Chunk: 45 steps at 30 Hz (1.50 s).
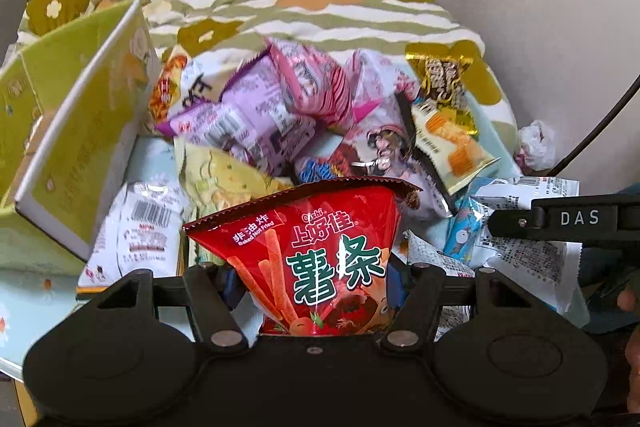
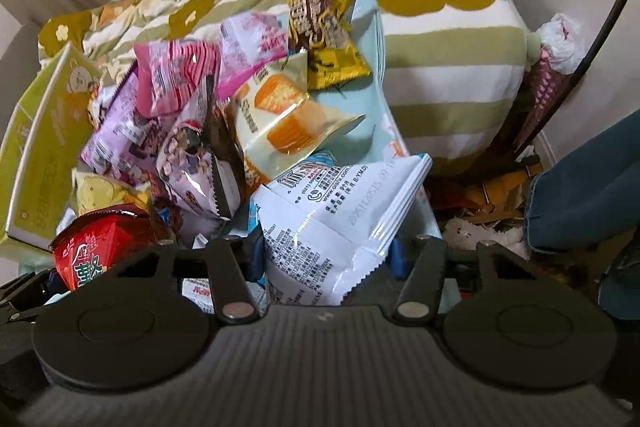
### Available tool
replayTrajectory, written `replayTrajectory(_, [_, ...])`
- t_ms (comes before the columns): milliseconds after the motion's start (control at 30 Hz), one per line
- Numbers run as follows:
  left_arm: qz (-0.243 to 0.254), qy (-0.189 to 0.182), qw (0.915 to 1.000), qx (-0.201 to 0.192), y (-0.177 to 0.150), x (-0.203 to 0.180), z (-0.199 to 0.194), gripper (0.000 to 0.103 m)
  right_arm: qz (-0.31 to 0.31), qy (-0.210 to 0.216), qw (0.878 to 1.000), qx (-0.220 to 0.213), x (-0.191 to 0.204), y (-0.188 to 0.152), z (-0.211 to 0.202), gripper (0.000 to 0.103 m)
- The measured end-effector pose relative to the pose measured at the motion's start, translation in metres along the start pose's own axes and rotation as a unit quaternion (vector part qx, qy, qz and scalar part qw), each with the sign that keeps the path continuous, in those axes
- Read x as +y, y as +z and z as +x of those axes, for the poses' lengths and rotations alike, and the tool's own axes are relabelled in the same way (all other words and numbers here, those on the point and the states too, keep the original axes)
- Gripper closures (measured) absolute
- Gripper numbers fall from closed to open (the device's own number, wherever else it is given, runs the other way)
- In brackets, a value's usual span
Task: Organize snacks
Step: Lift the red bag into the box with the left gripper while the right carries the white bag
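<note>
Two packets are pinched, I judge for sorting: my left gripper [image 1: 316, 291] clamps the red fries bag [image 1: 316, 251], my right gripper [image 2: 328, 259] the white packet [image 2: 336, 223], snack pile [image 1: 304, 115] just ahead.

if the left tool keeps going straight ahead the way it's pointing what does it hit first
The left tool is shut on the red snack bag, so that bag leads. Straight ahead it would likely meet the cartoon-print packet in the snack pile first, though depth is unclear.
</note>
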<state>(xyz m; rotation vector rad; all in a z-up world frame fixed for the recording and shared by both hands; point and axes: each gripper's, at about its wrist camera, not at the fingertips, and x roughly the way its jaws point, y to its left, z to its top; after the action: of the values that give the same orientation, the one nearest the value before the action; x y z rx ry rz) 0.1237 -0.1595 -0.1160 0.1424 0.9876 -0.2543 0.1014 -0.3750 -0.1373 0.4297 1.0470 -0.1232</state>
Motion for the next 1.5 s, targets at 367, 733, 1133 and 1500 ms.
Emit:
replayTrajectory(367, [-0.001,0.02,0.998,-0.061,0.011,0.002,-0.035,0.035,0.004,-0.007,0.998,-0.054,-0.008,0.009,-0.038,0.033])
replayTrajectory(733, [-0.039,0.061,0.9889,-0.13,0.027,0.036,-0.091,0.035,-0.055,0.033,0.993,-0.102,0.031,0.023,-0.078,0.033])
replayTrajectory(1133, [-0.083,0.128,0.9718,-0.18,0.06,0.163,-0.136,0.035,-0.15,0.099,0.974,-0.14,0.171,0.048,-0.089,0.033])
replayTrajectory(1500, [-0.084,0.106,0.9787,-0.154,0.12,0.308,-0.096,0.035,-0.134,0.115,0.976,-0.125,0.331,0.086,-0.026,0.033])
